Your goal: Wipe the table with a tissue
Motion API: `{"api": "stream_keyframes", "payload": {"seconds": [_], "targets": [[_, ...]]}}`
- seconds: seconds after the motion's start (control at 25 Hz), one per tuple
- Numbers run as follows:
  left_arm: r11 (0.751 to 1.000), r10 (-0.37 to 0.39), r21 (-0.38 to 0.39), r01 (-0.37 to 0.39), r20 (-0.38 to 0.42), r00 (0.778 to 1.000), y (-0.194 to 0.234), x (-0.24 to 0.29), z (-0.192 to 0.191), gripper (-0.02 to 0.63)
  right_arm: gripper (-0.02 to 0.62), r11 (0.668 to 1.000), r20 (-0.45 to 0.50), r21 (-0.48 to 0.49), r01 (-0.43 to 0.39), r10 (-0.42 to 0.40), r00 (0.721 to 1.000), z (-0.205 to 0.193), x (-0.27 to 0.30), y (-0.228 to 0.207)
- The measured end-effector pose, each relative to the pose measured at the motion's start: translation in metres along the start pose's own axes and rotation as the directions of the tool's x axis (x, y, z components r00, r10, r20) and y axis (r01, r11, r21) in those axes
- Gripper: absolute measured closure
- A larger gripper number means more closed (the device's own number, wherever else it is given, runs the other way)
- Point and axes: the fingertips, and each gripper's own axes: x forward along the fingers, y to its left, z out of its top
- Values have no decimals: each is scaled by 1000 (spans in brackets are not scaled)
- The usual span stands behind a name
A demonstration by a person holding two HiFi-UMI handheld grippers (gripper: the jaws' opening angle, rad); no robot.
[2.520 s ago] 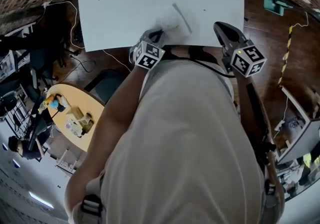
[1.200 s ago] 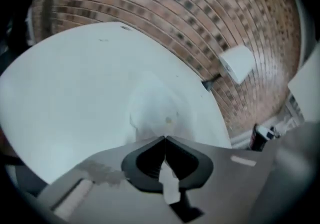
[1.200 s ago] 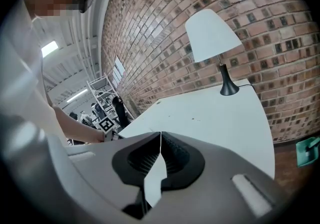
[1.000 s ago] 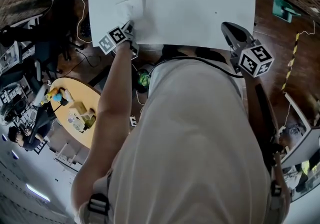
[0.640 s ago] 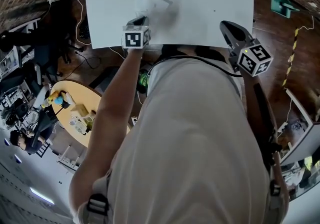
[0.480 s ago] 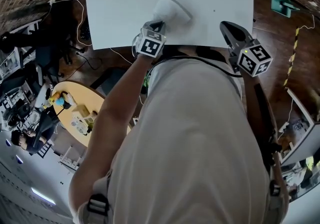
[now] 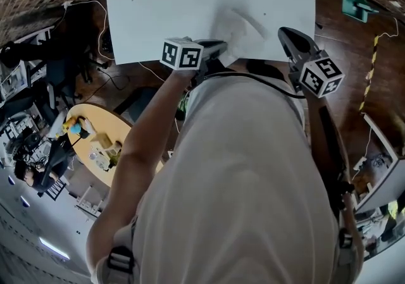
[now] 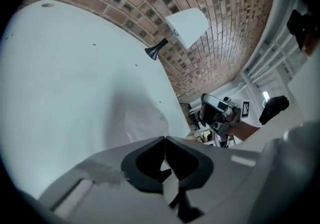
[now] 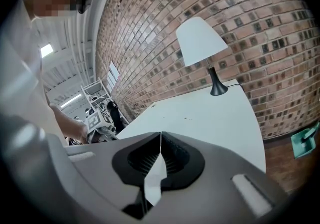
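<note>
tissue (image 7: 239, 28) pinched in L gripper (image 8: 164, 140) jaws, spread ahead on table (image 7: 158, 4)

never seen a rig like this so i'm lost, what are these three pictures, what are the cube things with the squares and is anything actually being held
There is no robot here. A person holds a two-jaw tool in each hand, and the cubes with square markers are part of those tools. One picture comes from a camera on the person's head, looking down past their body at a white table. The other two come from cameras riding on each tool, looking along its jaws. The left gripper is shut on a white tissue that rests on the table. The right gripper is shut and empty, near the table's right front corner. At the far end a lamp stands by a brick wall.
</note>
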Motion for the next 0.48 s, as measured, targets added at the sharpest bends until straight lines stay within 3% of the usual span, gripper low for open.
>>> {"api": "stream_keyframes", "payload": {"seconds": [0.08,0.2,0.28,0.4,0.48], "targets": [[997,31,74,-28,-33,999,-5,2,-1,595,586,1000,3,3,3,-3,1000,-2,-5,-4],[964,178,215,-156,-86,980,9,5,-10,595,585,1000,14,14,9,-10,1000,-2,-14,-10],[941,265,241,-239,-81,961,26,3,-13,595,585,1000,19,25,14,-14,1000,-3,-18,-16],[890,407,238,-389,-29,913,57,-20,-12,595,586,999,24,40,16,-17,1000,-4,-23,-25],[845,506,178,-504,38,862,81,-52,-9,595,585,999,23,42,17,-18,1000,-4,-26,-30]]}}
